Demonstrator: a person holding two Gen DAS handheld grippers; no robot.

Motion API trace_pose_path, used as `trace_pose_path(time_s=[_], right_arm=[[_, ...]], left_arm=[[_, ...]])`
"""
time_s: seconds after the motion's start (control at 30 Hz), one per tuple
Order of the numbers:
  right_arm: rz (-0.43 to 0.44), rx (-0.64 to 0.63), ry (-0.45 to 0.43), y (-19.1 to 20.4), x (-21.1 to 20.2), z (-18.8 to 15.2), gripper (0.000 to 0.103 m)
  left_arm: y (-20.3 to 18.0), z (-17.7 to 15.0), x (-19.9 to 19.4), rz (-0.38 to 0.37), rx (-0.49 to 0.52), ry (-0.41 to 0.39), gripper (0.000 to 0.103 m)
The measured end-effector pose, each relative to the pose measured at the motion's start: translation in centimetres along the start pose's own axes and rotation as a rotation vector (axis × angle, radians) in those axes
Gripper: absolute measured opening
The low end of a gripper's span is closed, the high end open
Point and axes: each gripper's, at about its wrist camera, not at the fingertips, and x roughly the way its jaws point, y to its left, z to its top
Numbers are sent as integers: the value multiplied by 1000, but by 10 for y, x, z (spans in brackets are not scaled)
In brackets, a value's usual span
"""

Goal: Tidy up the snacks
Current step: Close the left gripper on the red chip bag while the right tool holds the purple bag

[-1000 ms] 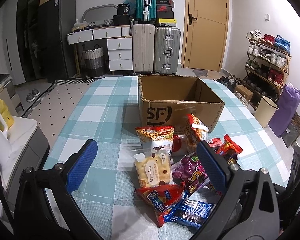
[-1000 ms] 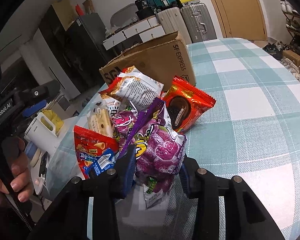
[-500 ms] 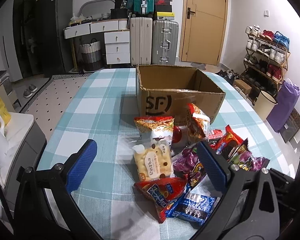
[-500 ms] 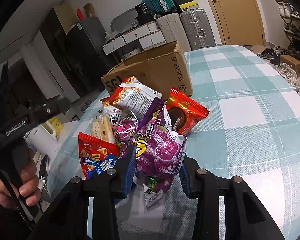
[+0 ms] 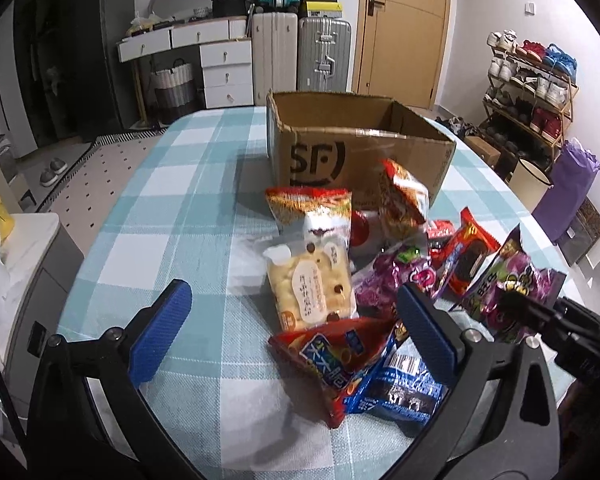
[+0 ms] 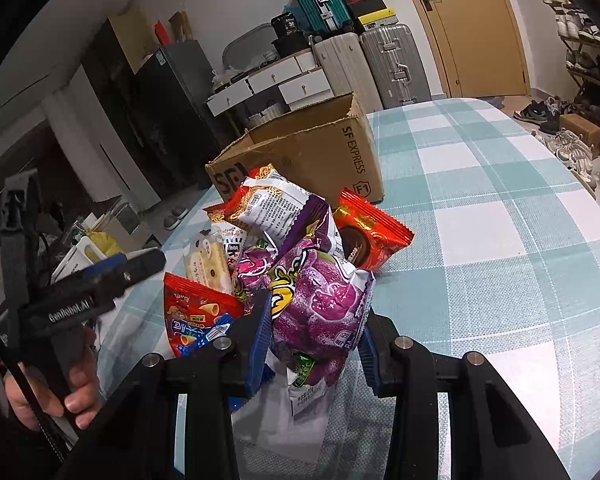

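My right gripper (image 6: 314, 344) has its jaws closed a good way in on the purple bag (image 6: 320, 312), blue pads pressing its lower half from both sides, so the bag stands up out of the grip above the bench (image 6: 500, 248). It looks like a puffed foil pouch: light, soft, mostly air, with a slick skin that crumples where I squeeze. I judge a firm hold near the bottom seam is safer than one on the belly, which could slide or crush what is inside.

My left gripper (image 5: 292, 328) is wide open and holds nothing; its jaws hover over the heap, with the pale biscuit pack (image 5: 310, 286) between them but untouched. That pack seems flatter and stiffer, its contents brittle, so I would take it across the short sides, gently.

The rest of the snacks lie piled just in front of the box (image 5: 356, 148), which stands open at the top on the checked cloth. The red-and-blue bag (image 5: 332, 356) nearest me looks as light and slippery as the purple one.
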Motion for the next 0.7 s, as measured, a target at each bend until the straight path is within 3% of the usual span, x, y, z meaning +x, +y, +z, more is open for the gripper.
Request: trace_pose_path(time_s=[0.57,0.7], right_arm=[[-10,10,4,-3,1,-3,39],[-10,11,5,-3,2,-3,39]], left_arm=[[0,-19,39,-53,-14,94,101],[3,-22,53,-100,-21,122,92]])
